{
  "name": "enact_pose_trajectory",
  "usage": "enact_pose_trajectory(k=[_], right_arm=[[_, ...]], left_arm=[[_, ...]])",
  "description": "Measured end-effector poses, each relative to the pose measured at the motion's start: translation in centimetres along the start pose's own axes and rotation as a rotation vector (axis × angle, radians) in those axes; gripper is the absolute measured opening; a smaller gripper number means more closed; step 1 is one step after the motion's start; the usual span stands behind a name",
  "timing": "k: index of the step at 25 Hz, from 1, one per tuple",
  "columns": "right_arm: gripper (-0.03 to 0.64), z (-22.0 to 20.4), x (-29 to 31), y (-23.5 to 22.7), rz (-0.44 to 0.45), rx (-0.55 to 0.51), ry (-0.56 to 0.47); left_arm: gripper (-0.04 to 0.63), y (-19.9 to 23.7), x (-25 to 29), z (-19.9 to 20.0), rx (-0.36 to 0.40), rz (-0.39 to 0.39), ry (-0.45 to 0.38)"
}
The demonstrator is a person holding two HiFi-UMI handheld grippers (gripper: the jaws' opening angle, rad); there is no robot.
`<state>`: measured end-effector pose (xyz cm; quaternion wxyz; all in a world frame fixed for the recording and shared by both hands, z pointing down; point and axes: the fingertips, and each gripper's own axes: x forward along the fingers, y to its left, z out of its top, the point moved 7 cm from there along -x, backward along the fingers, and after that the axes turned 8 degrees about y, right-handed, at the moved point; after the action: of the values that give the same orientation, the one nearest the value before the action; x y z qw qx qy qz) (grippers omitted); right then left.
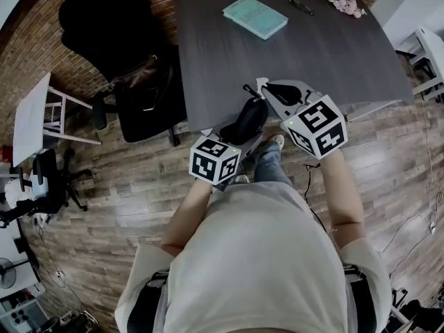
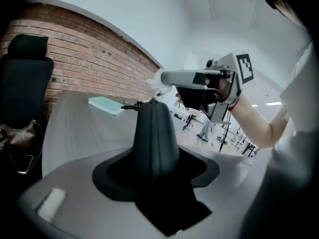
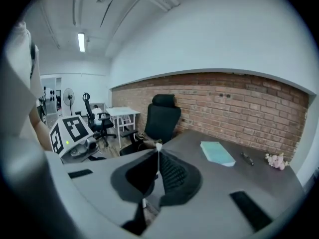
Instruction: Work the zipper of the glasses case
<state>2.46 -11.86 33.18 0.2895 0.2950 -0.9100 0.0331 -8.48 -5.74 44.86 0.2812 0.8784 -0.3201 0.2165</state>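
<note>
The dark table (image 1: 333, 61) stretches out ahead of me, but I am not using it as a rest. The glasses case (image 1: 248, 121) hangs in the air just off its near edge, where both tools can reach round it freely.

My left gripper (image 2: 155, 169) is the clamp. Its jaws are spread wide because the case's body fills the gap between them, and they press on its flanks. It holds low on the body, so the narrow upper end stands clear and the zipper line is left uncovered. I judge that is the point of gripping there — the slider needs a free run.

My right gripper (image 3: 158, 156) is the working one. It sits near that upper end with its jaws pressed flat together, and I can make out nothing caught between them.

A small dark tab (image 1: 248, 89) sticks out sideways from the case's upper end — the pull, I take it. It lies just beside my right tips rather than in them, so I judge the pinch missed it.
</note>
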Motion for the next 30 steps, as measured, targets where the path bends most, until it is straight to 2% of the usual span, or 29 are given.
enact_pose_trajectory(k=[4, 8, 13, 23, 30], right_arm=[[0.008, -0.1, -1.8, -1.5, -0.034, 0.029, -0.024], [0.008, -0.7, -2.7, -3.4, -0.075, 0.066, -0.035], [0.006, -2.1, -2.4, -3.9, -0.104, 0.106, -0.018], [0.006, -5.4, -0.8, -0.8, -0.031, 0.238, -0.009], [0.006, -6.8, 0.7, 2.1, 0.058, 0.312, -0.008]], left_arm=[[0.258, -1.5, -1.1, 1.2, 0.021, -0.024, -0.039], [0.256, -2.1, -1.8, 1.9, 0.001, -0.082, -0.081], [0.255, -2.2, -2.9, 2.7, -0.016, -0.110, -0.142], [0.253, -0.3, -4.4, 4.8, -0.163, -0.173, -0.273], [0.255, 0.6, -4.3, 6.6, -0.151, -0.159, -0.321]])
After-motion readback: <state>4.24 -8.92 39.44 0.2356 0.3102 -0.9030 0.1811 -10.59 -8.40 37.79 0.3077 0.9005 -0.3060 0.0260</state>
